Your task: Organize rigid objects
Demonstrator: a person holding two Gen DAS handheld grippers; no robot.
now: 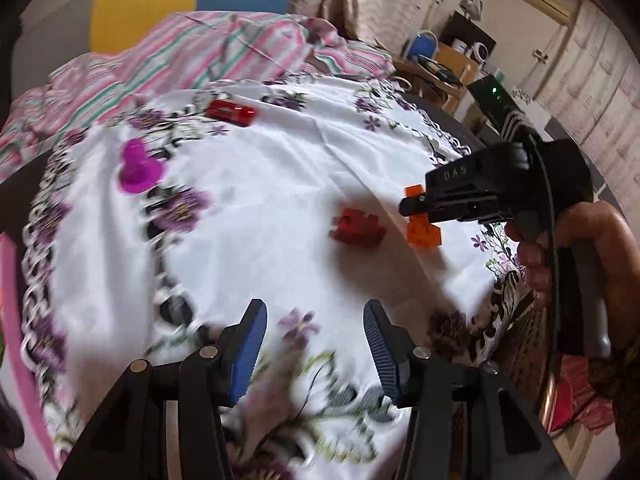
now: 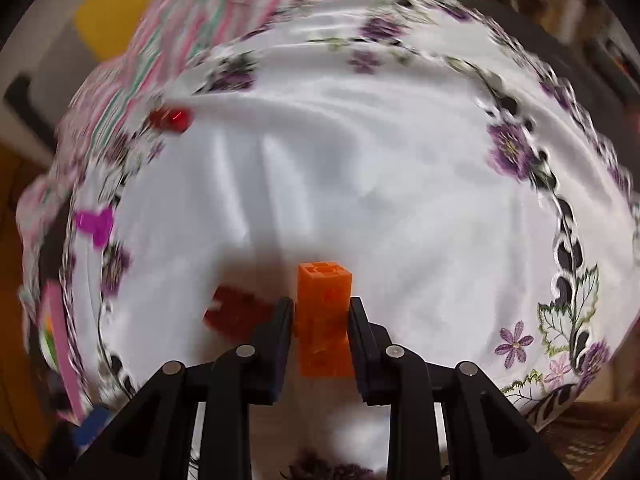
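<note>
White tablecloth (image 1: 280, 184) w/ purple flower border, spread over a round table; striped pink bedding (image 1: 192, 52) behind, shelves and boxes far right.

Orange block (image 2: 324, 312): tall stack of plastic bricks, clamped between the pads of the right gripper (image 2: 321, 320), which is clenched on its two side faces about mid-height. In the left wrist view the same block shows just under the gripper's nose, at or just off the cloth; can't tell which. Looks light, hard and stiff, so it won't give under the pads, but smooth plastic could slip or twist if pinched near an end. Flat opposite sides near the middle = best hold, approx what it has now. A stack might also split at a joint if levered.

Red block (image 1: 358, 230) lies just beside it on the cloth, apart from it. Further out: a magenta piece (image 1: 138, 168) near the cloth's left border, a dark red piece (image 1: 232, 112) at the far edge by the bedding.

Left gripper (image 1: 316, 340): pads spread wide, nothing between them, above bare cloth nearer the camera.
</note>
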